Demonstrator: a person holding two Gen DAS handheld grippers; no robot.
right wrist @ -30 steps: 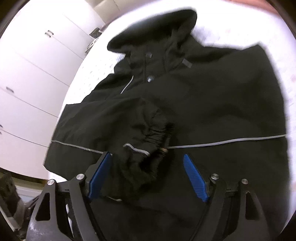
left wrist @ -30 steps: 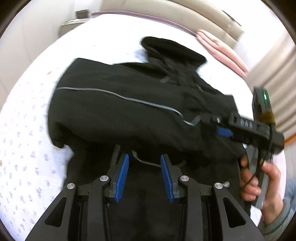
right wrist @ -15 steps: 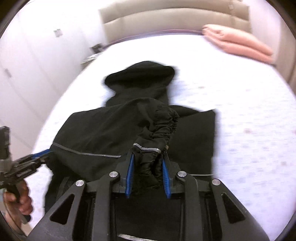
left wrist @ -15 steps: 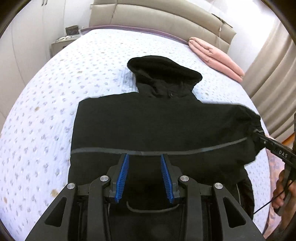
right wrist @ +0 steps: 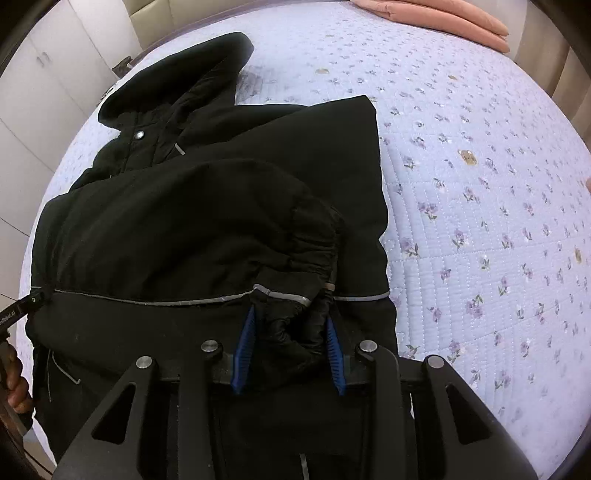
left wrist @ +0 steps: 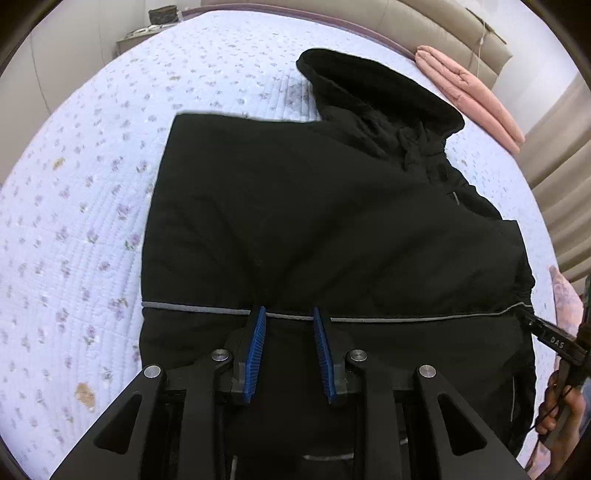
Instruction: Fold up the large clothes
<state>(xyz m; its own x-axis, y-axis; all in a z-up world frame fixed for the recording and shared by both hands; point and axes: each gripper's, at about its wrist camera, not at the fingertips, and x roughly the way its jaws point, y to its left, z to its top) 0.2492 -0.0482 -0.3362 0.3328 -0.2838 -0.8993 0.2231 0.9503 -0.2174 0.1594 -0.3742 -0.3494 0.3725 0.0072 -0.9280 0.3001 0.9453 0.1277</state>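
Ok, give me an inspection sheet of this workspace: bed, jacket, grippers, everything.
Surface: bed with a floral quilted cover, a few brown spots.
Job's things: black hooded jacket lying flat, one sleeve folded across its body.
Clutter: folded pink item by the headboard.
Grippers: left gripper open over the jacket's grey stripe, jaws just closing; right gripper shut on the sleeve cuff, jaws just eased open slightly.
Cables: thin black cable by the right hand.
Surroundings: nightstand, wardrobe, curtains.
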